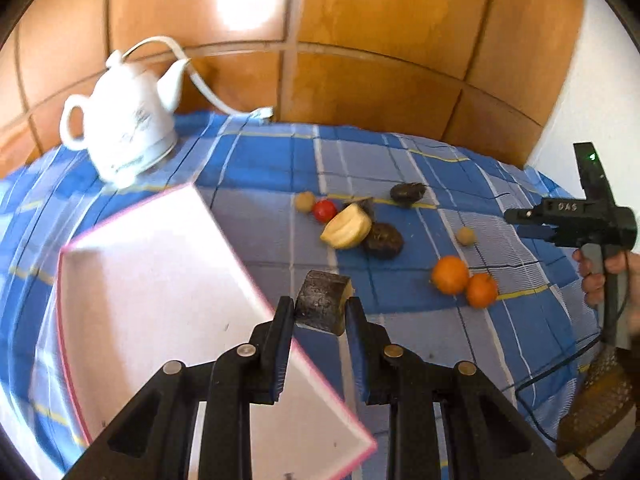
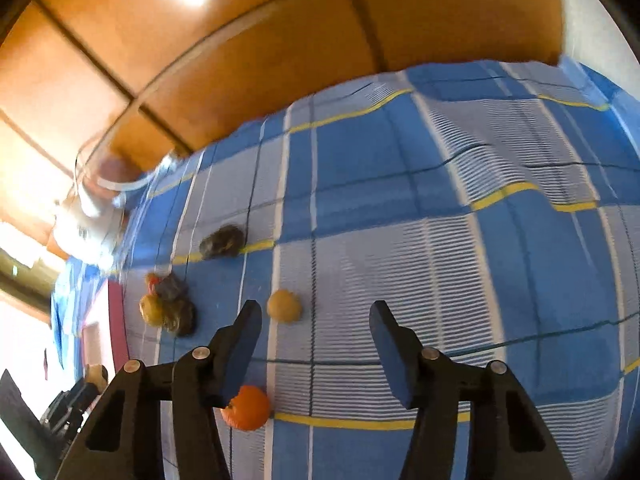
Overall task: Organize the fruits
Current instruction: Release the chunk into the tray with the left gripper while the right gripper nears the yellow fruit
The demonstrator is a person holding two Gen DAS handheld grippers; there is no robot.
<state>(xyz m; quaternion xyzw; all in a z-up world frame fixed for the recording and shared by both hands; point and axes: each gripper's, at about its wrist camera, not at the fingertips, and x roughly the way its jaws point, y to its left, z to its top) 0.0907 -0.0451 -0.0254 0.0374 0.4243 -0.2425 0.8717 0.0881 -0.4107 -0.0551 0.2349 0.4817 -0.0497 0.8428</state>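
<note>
Step in hand: L gripper (image 1: pixel 320 312) clamped on a dark-skinned fruit chunk (image 1: pixel 324 300), pale flesh showing at one edge, carried clear of the cloth, right at the near edge of the white pink-rimmed tray (image 1: pixel 140 300). Tray looks empty, so sorting has barely begun, by my read.

Next calls for: swing chunk over the tray floor, lower, release.

R gripper (image 2: pixel 316 344): jaws apart, nothing betw. them, hanging over the blue check cloth (image 2: pixel 400 160). An orange (image 2: pixel 248 406) sits by its left finger, partly hidden; a small tan fruit (image 2: pixel 284 306) just beyond. Likely next pick is the orange – needs re-centring first.

Remaining fruit loose mid-table: yellow wedge (image 1: pixel 346 226), red one (image 1: pixel 325 210), dark lumps.
</note>
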